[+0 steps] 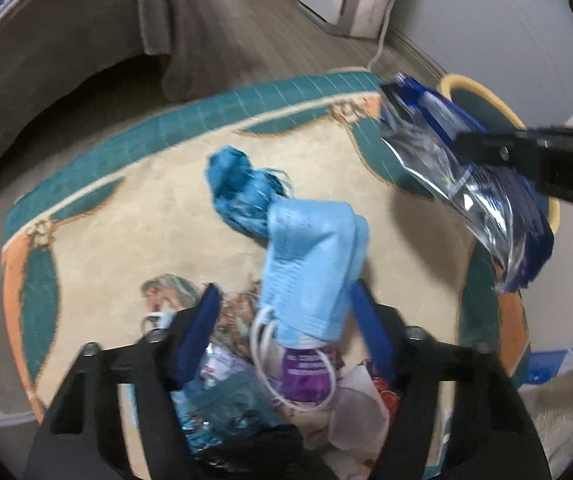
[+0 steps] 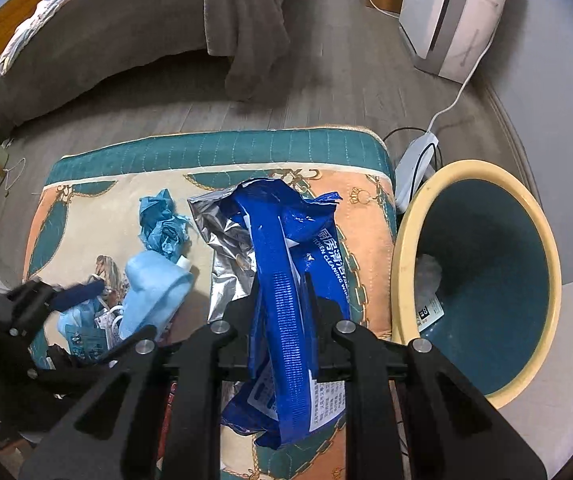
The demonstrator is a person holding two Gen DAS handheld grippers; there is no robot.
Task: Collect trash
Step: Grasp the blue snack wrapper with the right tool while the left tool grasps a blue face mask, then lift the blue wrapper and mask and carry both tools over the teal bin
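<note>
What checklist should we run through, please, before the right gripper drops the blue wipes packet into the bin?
1. Right gripper shut on the blue wipes packet: ok.
2. Packet lifted off the cushion: ok.
3. Packet over the bin mouth: not ok, it hangs left of the rim.
4. Bin has room: ok, only a little trash inside.
5. Left gripper open around the face mask: ok.
6. Mask loops snagging other trash: cannot tell.
</note>
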